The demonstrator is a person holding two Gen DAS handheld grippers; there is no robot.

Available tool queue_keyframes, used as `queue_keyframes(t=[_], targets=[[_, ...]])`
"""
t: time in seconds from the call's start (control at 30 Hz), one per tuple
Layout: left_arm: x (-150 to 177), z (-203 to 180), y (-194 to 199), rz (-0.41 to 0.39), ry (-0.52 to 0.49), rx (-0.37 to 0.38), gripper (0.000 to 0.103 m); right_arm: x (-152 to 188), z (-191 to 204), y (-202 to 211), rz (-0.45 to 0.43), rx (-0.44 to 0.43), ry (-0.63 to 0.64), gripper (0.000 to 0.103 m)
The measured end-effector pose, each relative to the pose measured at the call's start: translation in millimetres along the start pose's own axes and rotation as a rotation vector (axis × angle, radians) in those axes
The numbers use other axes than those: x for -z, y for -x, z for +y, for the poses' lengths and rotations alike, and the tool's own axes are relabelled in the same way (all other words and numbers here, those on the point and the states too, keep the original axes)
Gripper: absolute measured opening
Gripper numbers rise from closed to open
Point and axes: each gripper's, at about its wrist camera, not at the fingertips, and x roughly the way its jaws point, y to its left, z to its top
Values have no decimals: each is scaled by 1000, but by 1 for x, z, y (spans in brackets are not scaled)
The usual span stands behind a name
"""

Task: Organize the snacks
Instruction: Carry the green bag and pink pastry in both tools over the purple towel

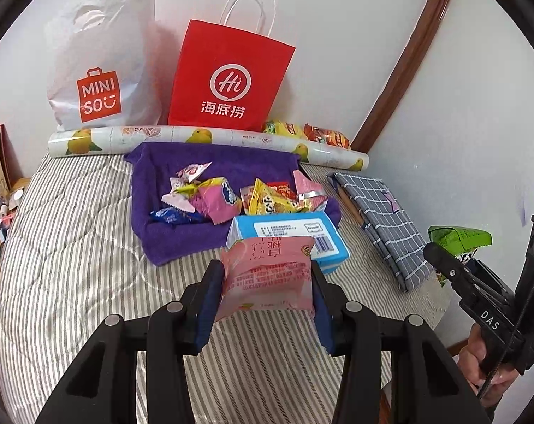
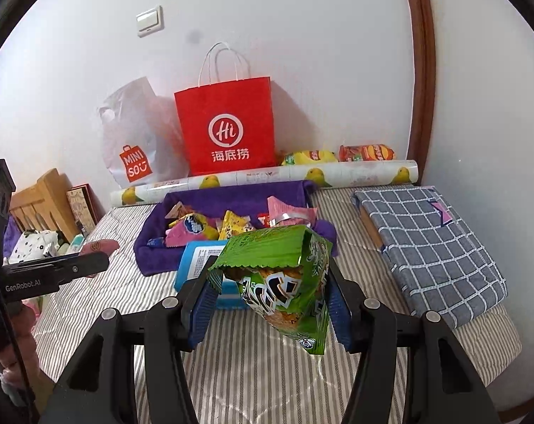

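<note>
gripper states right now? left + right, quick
Left gripper: closed on the pink snack packet, held above the striped bedding.
Right gripper: closed on the green snack bag, also lifted.

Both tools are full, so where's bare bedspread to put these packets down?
Bare striped bedspread lies left of the purple towel-lined tray, and in a strip between the blue rectangular box and the grey checked folded cloth. The tray itself is crowded with packets.

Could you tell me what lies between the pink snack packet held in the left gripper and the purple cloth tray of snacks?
A light blue rectangular box with a white label lies there, just behind the pink snack packet and against the purple cloth tray's front edge, clearest in the left wrist view.
</note>
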Motion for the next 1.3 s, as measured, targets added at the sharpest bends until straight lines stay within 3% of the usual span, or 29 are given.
queue_keyframes(t=[0.63,1.3], targets=[[-50,14,-24,-8,13,-1,44,-42,0,-35,-22,-14,-6,56],[-100,39,-70,-6,11,-40,44,-81,5,-123,20,-58,-18,56]])
